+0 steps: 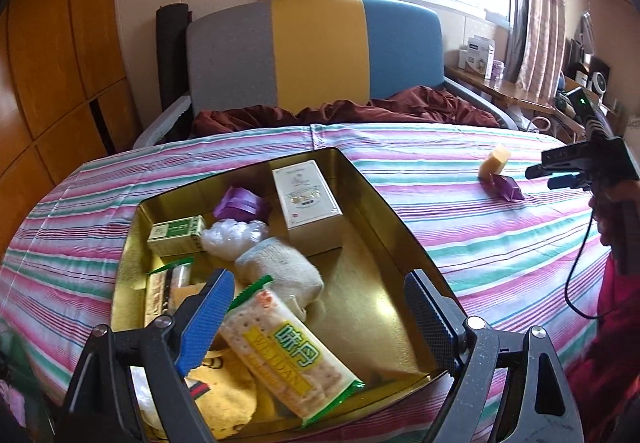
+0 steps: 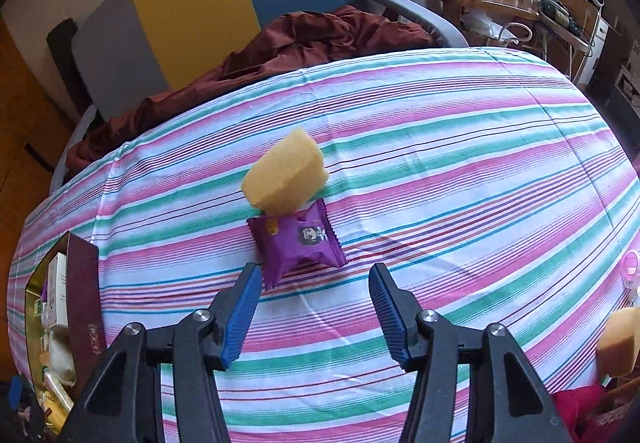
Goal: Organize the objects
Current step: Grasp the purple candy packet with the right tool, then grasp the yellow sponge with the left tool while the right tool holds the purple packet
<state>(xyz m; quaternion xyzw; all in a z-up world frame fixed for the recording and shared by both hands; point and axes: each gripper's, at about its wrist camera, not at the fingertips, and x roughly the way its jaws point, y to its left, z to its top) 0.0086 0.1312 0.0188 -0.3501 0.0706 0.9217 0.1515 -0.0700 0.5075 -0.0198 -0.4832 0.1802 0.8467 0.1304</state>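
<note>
Purple snack packet lies on the striped bed with a yellow sponge leaning on its far edge, both well apart from the gold tin. Right gripper points down at the packet, jaws parted and empty, likely to pick it up. Left gripper hovers over the tin with jaws wide and empty, above the cracker pack.

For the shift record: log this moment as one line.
left gripper: open over gold box | right gripper: open, empty, near purple packet | yellow sponge: on packet
</note>
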